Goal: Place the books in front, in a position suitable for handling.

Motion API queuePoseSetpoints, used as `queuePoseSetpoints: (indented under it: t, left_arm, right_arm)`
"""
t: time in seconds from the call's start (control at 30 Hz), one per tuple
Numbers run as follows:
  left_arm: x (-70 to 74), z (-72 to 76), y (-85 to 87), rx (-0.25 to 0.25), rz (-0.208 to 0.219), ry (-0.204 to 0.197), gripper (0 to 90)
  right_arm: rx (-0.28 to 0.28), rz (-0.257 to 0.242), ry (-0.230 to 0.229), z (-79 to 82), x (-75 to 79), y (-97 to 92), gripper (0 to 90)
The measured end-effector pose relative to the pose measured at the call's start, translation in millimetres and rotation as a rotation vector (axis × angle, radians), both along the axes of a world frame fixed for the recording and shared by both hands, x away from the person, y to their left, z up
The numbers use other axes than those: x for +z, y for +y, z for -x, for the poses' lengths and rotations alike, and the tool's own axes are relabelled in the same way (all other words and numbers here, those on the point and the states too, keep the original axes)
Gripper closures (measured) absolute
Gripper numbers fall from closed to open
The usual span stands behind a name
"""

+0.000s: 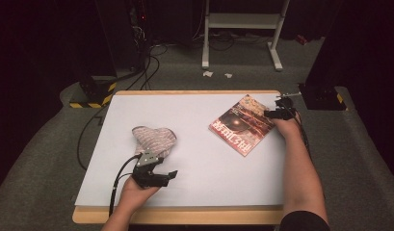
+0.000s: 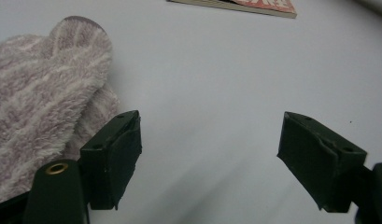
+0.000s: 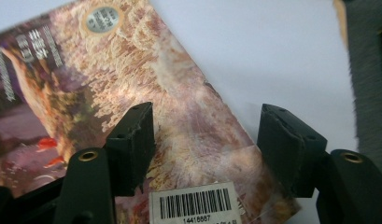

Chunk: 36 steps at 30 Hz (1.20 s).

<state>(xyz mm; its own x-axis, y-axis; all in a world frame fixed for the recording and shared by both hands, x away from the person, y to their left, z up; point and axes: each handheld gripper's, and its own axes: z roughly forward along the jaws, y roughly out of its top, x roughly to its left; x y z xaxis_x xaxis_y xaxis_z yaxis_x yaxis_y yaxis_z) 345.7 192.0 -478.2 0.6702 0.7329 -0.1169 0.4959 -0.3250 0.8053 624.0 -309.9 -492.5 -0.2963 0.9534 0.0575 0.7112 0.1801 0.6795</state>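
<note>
A white-topped surface (image 1: 194, 173) with a wooden edge is seen from above, with grey carpet around it and dark equipment, cables and a white stand at the far side. A fluffy pink-and-white striped cloth (image 1: 153, 139), bunched into a rounded heap, is laid on the left half of the surface. Just near of it, the left gripper (image 1: 158, 177) is held in the person's left hand (image 1: 137, 190), with a cable trailing off its near left side; in the left gripper view its fingers (image 2: 116, 156) are spread wide apart above bare white surface, nothing is held between them, and the cloth (image 2: 44, 107) is seen beside the left-hand finger, with touch or a small gap not to be told. A paperback book (image 1: 241, 124) with a red and dark cover is laid flat at an angle on the far right part of the surface. The right gripper (image 1: 280, 113) is held at the book's far right corner, the person's right forearm (image 1: 303, 173) reaching up to it from the near edge. In the right gripper view its fingers (image 3: 132, 144) are wide open over the book's cover (image 3: 109, 93), above a barcode label (image 3: 195, 203), with one finger over the cover and the other over the white surface past the book's edge; nothing is gripped.
</note>
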Motion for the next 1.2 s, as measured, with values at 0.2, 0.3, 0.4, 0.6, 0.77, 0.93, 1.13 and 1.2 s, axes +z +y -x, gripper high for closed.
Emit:
queuePoseSetpoints:
  t: [0.2,0.3,0.4,0.6,0.77,0.93,1.13,1.2]
  left_arm:
    - [0.2,0.3,-4.4,-0.011,0.004,-0.001,21.5]
    - [0.8,1.6,-6.5,-0.016,0.013,-0.004,21.5]
    - [1.8,3.7,-9.5,-0.021,0.021,-0.014,21.6]
    - [0.7,2.0,-21.6,-0.019,0.053,-0.011,21.5]
    - [-0.4,-8.5,-39.7,-0.013,0.061,0.004,21.5]
    - [-2.5,-23.9,-57.1,0.007,0.055,0.035,22.2]
    - [-6.3,-34.3,-61.8,0.052,-0.007,0.057,24.5]
    - [-6.8,-35.2,-59.0,0.057,-0.025,0.059,24.6]
  right_arm:
    - [0.032,-0.028,-0.008,9.6,-2.0,-2.1,39.3]
    - [0.057,-0.028,-0.013,18.1,-2.4,-0.9,40.2]
    - [0.083,-0.03,-0.011,29.9,-2.5,3.7,40.8]
    - [0.147,-0.015,-0.027,59.8,-3.0,22.5,41.3]
    - [0.195,-0.006,-0.033,89.1,-3.0,41.6,41.5]
    - [0.229,-0.008,-0.05,122.8,-4.6,64.0,41.5]
    - [0.262,-0.003,-0.072,164.3,-6.1,87.9,41.5]
    - [0.269,-0.001,-0.079,176.6,-6.6,94.6,41.5]
